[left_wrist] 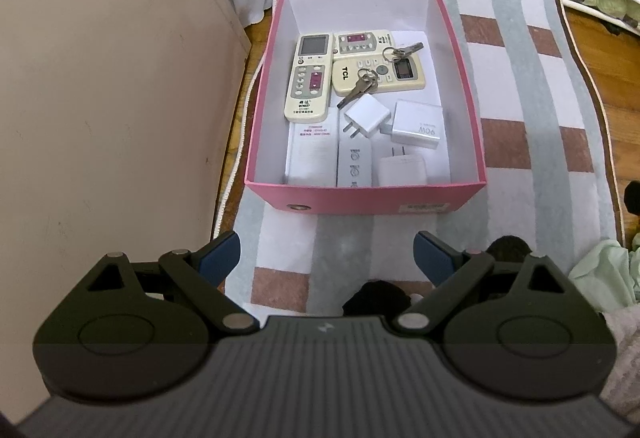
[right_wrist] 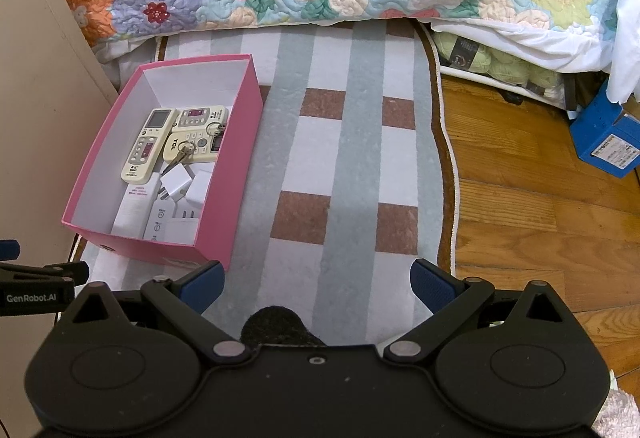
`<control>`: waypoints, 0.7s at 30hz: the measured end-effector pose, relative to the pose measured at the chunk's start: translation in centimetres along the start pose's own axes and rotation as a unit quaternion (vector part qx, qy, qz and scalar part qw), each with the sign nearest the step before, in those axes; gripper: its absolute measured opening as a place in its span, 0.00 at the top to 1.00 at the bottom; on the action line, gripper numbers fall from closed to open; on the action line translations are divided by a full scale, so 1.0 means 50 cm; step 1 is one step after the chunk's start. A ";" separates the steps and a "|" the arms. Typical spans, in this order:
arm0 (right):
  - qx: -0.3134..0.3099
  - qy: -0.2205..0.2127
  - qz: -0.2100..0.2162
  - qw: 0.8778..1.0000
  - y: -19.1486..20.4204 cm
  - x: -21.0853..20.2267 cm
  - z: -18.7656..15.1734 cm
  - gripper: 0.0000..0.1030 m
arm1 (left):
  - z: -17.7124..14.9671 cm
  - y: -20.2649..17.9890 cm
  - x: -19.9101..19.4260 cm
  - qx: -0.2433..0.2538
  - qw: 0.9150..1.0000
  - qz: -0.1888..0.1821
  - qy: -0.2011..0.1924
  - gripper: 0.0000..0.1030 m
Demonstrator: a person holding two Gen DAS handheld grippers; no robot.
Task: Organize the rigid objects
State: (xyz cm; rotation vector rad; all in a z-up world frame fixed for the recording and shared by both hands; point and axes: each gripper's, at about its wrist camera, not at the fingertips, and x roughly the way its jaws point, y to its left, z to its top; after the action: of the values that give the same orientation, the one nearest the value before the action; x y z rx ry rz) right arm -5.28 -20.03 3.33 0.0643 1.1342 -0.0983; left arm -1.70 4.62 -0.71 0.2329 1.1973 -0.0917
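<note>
On rug (left_wrist: 516, 86), pink box (left_wrist: 364, 198) seen holding remotes (left_wrist: 310, 78), keys (left_wrist: 360, 84), chargers (left_wrist: 418, 124). Left claw (left_wrist: 327, 258) and right claw (right_wrist: 317, 284) both spread wide, nothing gripped.

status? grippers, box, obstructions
Left gripper open, empty. Right gripper open, empty. Pink box holds remotes, keys, chargers. Rug ahead unobstructed.

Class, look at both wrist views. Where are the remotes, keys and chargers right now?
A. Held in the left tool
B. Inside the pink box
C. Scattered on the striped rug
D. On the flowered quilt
B: the remotes, keys and chargers all lie inside the pink box, while both tools, left and right, are open and hold nothing.
</note>
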 end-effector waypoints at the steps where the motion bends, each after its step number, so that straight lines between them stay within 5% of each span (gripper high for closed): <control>1: 0.000 0.000 0.000 1.000 0.000 0.000 0.000 0.02 | 0.000 -0.001 0.001 -0.001 1.000 0.001 0.001 0.09; 21: 0.000 0.001 -0.001 1.000 -0.002 0.003 -0.005 0.02 | 0.002 0.006 -0.004 -0.006 1.000 -0.010 -0.006 0.09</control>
State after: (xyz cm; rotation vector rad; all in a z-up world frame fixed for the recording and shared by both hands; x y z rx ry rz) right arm -5.47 -20.10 3.11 0.0631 1.1370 -0.1009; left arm -1.63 4.89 -0.44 0.2088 1.1891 -0.1032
